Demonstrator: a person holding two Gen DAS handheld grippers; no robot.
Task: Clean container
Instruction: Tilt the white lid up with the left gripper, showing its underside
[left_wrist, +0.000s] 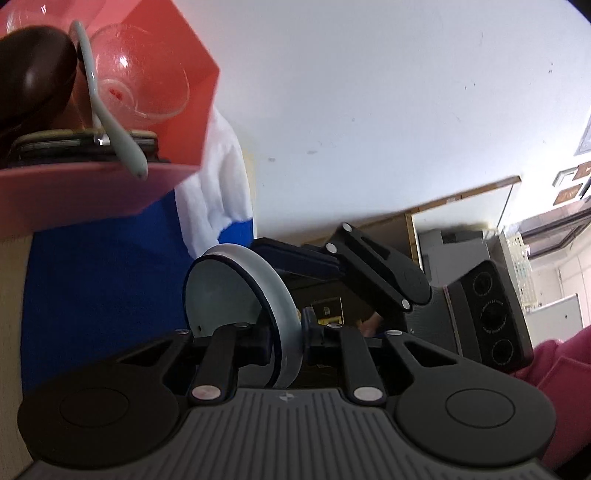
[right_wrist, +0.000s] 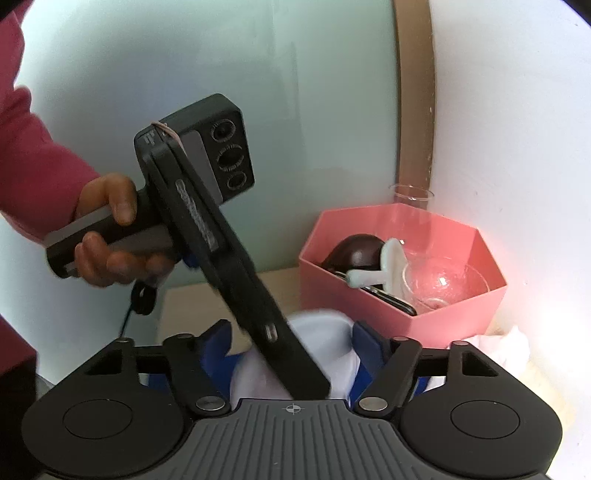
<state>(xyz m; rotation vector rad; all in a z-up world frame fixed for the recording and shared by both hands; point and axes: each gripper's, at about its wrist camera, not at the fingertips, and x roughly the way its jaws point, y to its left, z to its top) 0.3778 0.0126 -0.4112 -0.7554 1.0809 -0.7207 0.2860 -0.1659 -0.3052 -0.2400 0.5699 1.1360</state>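
A white wall (left_wrist: 369, 92) fills most of the left wrist view, and a pale green panel (right_wrist: 184, 74) fills the upper left of the right wrist view. Next largest is the pink hexagonal bin (right_wrist: 454, 295) at the right of that view, standing on the tan table (right_wrist: 280, 288); it holds a clear glass bowl (right_wrist: 443, 284), a dark brown bowl (right_wrist: 354, 253), a pale ceramic spoon (right_wrist: 388, 266) and a flat dark item along its near wall. A blue-and-white cloth (left_wrist: 207, 199) lies below the bin in the left wrist view.

The container, a small round grey-white dish (left_wrist: 229, 291) with a dark rim, stands on edge at lower centre of the left wrist view, pinched by its rim in the left gripper (left_wrist: 288, 339), whose jaws are nearly together on it.

The right gripper (right_wrist: 291, 343) has its blue pads spread wide around a pale mass, probably the dish and cloth, though the left gripper's body crosses in front, so I cannot tell whether it grips anything.
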